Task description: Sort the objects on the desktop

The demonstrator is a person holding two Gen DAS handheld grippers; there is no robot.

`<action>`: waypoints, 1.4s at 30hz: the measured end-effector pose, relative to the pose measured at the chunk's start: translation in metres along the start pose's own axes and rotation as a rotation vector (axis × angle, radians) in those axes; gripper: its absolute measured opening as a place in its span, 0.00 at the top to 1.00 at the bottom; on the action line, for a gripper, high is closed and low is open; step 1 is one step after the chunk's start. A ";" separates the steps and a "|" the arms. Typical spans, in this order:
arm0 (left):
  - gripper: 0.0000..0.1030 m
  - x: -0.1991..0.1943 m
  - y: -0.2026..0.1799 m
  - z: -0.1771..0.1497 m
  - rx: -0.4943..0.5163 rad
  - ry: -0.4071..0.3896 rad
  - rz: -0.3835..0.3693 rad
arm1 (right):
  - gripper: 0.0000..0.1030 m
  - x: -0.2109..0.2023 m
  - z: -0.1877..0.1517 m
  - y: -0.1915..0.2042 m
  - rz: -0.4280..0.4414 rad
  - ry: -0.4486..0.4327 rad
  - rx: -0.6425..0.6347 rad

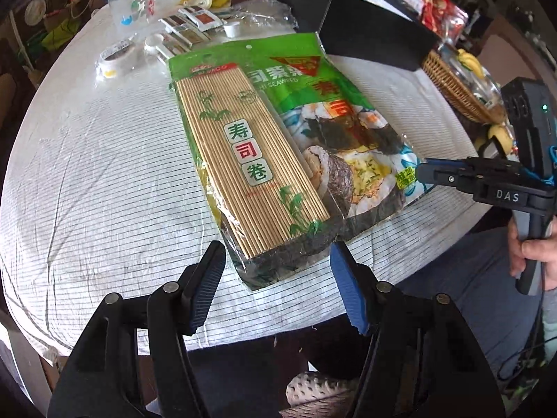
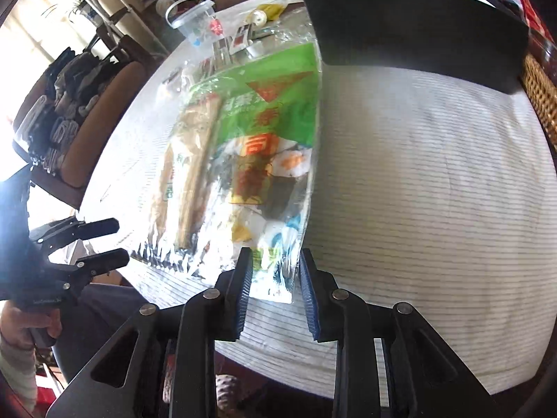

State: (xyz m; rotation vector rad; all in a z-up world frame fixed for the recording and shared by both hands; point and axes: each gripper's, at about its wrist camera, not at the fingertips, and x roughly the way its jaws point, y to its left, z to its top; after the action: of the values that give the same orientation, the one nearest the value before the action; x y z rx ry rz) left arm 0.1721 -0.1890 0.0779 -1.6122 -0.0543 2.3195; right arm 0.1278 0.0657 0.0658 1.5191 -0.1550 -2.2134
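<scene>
Past the left gripper's fingers, far off to their left: a clear plastic tub with a white handle, then a roll of tape, then a scatter of small sauce sachets, all on the striped cloth of the counter. Straight ahead of those fingers, spread wide with nothing between them: the seaweed packet, lying flat, a bamboo rolling mat sealed under its wrap, its near end just beyond the fingertips. Beyond the packet's far end, a black box. To the right of it, a wicker basket holding bananas, at the counter's edge. Furthest right, the right gripper, held in a hand: fingers parted, the packet's near corner lying in the gap between them. Pads seemingly clear of the plastic, though blurred in the right wrist view. From that view, the left gripper off to the left, beside the packet's other near corner.
</scene>
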 end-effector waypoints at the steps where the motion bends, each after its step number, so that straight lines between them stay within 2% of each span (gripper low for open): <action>1: 0.34 -0.006 0.004 0.002 -0.019 -0.014 -0.004 | 0.56 -0.004 0.000 -0.002 -0.002 -0.012 0.002; 4: 0.20 -0.017 0.020 0.014 -0.088 -0.072 0.003 | 0.49 -0.018 0.007 -0.004 -0.016 -0.056 -0.002; 6: 0.17 -0.019 0.034 0.026 -0.141 -0.094 0.012 | 0.46 -0.023 0.015 -0.006 -0.015 -0.085 -0.005; 7: 0.17 -0.017 0.040 0.032 -0.166 -0.100 0.010 | 0.42 -0.023 0.020 -0.008 -0.014 -0.092 -0.003; 11: 0.17 0.008 0.052 0.055 -0.219 -0.092 0.001 | 0.41 -0.008 0.043 -0.016 -0.002 -0.096 0.024; 17: 0.17 0.059 0.045 0.074 -0.200 -0.030 0.034 | 0.41 0.033 0.068 -0.026 -0.014 -0.053 0.032; 20: 0.17 0.075 0.045 0.073 -0.203 -0.006 0.017 | 0.41 0.048 0.073 -0.033 0.010 -0.036 0.047; 28: 0.16 0.081 0.039 0.074 -0.214 -0.032 -0.003 | 0.39 0.059 0.075 -0.029 0.038 -0.039 0.017; 30: 0.17 0.081 0.034 0.075 -0.213 -0.044 -0.001 | 0.45 0.061 0.073 -0.023 0.063 -0.037 -0.010; 33: 0.30 0.076 0.028 0.075 -0.198 -0.077 0.033 | 0.47 0.062 0.068 -0.017 0.067 -0.045 -0.051; 35: 0.32 0.071 0.030 0.075 -0.207 -0.093 0.027 | 0.59 0.061 0.067 -0.021 0.081 -0.048 -0.037; 36: 0.38 0.069 0.032 0.074 -0.215 -0.098 0.024 | 0.62 0.059 0.068 -0.025 0.091 -0.053 -0.024; 38: 0.45 0.063 0.038 0.073 -0.233 -0.108 0.011 | 0.74 0.053 0.067 -0.029 0.097 -0.070 -0.006; 40: 0.47 0.058 0.043 0.072 -0.254 -0.114 -0.019 | 0.80 0.045 0.067 -0.030 0.120 -0.091 0.004; 42: 0.47 0.052 0.045 0.071 -0.276 -0.122 -0.066 | 0.81 0.036 0.067 -0.029 0.168 -0.106 0.023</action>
State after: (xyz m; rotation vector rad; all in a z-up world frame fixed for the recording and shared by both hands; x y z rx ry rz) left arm 0.0798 -0.2066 0.0475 -1.5594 -0.4672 2.4416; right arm 0.0477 0.0657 0.0509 1.3480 -0.3304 -2.1649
